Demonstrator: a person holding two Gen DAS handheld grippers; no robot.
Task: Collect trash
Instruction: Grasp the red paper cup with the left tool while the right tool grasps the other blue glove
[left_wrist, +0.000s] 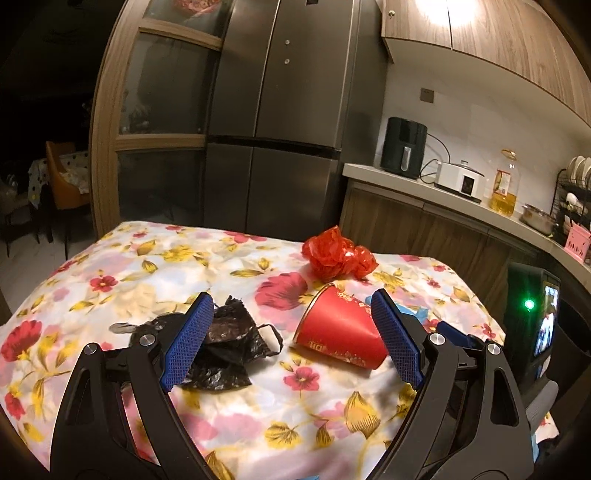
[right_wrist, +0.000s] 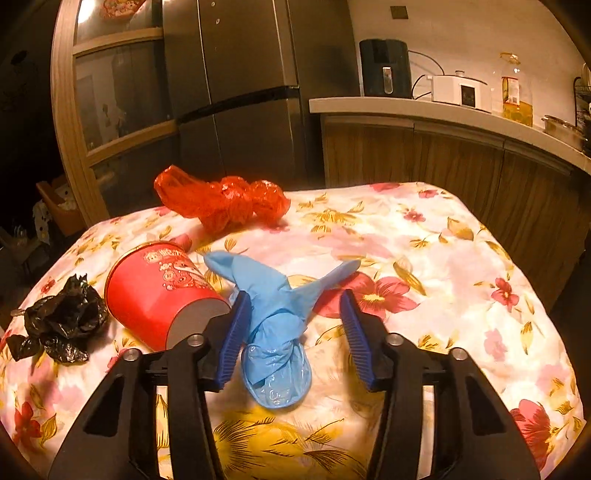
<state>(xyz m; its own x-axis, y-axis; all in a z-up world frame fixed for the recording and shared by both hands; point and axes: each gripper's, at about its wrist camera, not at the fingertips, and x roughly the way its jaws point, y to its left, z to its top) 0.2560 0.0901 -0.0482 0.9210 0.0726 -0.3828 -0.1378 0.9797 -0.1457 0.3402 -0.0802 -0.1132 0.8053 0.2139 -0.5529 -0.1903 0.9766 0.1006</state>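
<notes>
Right claw (right_wrist: 291, 332) spread, level, straddling blue glove (right_wrist: 275, 325)

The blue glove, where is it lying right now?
In the right wrist view the blue glove lies on the floral cloth between the open right gripper, just right of the tipped red cup.

We count four pieces of trash on one flowered table (right_wrist: 424, 236): one red paper cup (right_wrist: 162, 291) lying on its side, one crumpled black plastic bag (right_wrist: 59, 321), one crumpled red plastic bag (right_wrist: 225, 201) and one blue glove (right_wrist: 273, 314). Along the kitchen wall we count one refrigerator (left_wrist: 280, 110), one black air fryer (left_wrist: 403, 147), one white cooker (left_wrist: 460, 179), one bottle of cooking oil (left_wrist: 504, 184) and one steel pot (left_wrist: 539, 219).
</notes>
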